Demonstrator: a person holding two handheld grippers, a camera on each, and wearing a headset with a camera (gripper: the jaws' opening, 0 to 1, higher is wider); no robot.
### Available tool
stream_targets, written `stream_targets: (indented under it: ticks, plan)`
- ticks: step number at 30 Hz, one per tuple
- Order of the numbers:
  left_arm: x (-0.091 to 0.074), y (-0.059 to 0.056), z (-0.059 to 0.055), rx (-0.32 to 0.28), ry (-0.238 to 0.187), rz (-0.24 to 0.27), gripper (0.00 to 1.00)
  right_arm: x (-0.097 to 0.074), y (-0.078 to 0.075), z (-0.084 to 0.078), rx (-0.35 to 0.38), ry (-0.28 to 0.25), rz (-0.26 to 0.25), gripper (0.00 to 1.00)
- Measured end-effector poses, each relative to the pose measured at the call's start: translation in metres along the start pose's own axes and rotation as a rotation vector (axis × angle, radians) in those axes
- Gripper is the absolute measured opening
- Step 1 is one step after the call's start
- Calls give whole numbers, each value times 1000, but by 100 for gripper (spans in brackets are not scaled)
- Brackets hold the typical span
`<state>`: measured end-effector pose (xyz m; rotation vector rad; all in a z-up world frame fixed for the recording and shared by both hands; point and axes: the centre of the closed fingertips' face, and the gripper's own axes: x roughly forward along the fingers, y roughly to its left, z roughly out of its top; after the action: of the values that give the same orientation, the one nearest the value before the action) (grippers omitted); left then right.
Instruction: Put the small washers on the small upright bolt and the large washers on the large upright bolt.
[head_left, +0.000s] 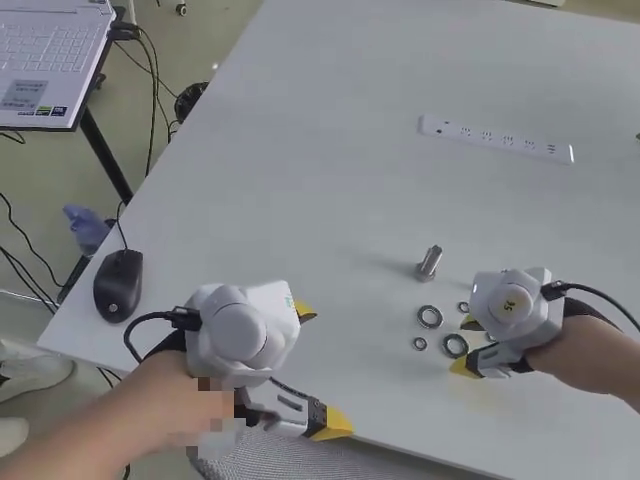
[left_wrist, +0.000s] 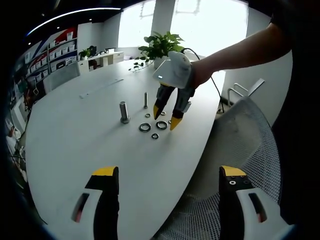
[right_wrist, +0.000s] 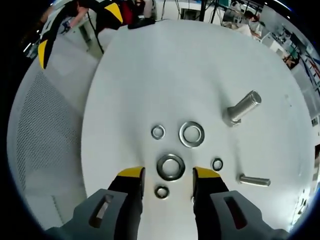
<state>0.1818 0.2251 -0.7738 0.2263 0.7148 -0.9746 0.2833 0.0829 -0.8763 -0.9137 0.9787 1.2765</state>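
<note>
**Task status.** No washer sits on either bolt yet. The large bolt (right_wrist: 242, 107) stands upright on the counter (right_wrist: 165, 75) with its shank bare. The small bolt (right_wrist: 254, 180) stands near the large bolt and is also bare.

**Loose parts.** We count five washers, all lying flat on the counter in one group near the large bolt, on its side toward the person.
- The second large washer (right_wrist: 191, 134) lies closest to the large bolt.
- The first large washer (right_wrist: 171, 166) lies farther from the large bolt, next to the second.
- A first small washer (right_wrist: 158, 132) lies beyond the second large washer, as seen from the large bolt.
- A second small washer (right_wrist: 217, 164) lies between the large bolt and the first large washer.
- A third small washer (right_wrist: 161, 191) lies farthest from the large bolt.

**Tongs.** The right tongs (right_wrist: 168, 172) are open and hold nothing. Their jaws stand on either side of the first large washer. They appear clear of it, though the fisheye view does not settle whether they touch. The left tongs (left_wrist: 169, 172) are spread wide and hold nothing. They hang well apart from the large bolt, at the counter's near edge.

**Remaining work.** All five placements are outstanding: two on the large bolt and three on the small bolt. We judge the step in hand to be the approach to the first large washer.
</note>
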Motion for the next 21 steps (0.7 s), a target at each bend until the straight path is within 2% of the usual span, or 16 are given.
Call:
stream_targets:
  ticks: [6, 12, 18, 21]
  plan:
    - [-1, 10, 4, -9, -21, 27, 83, 1, 0, -2, 8, -2, 6, 39]
    - [0, 23, 15, -20, -73, 73, 83, 2, -2, 1, 31, -5, -2, 36]
    - [0, 28, 12, -23, -69, 90, 82, 2, -2, 1, 35, -12, -6, 33]
    - [-1, 28, 11, -29, -65, 89, 81, 3, -1, 2, 34, 9, -7, 32]
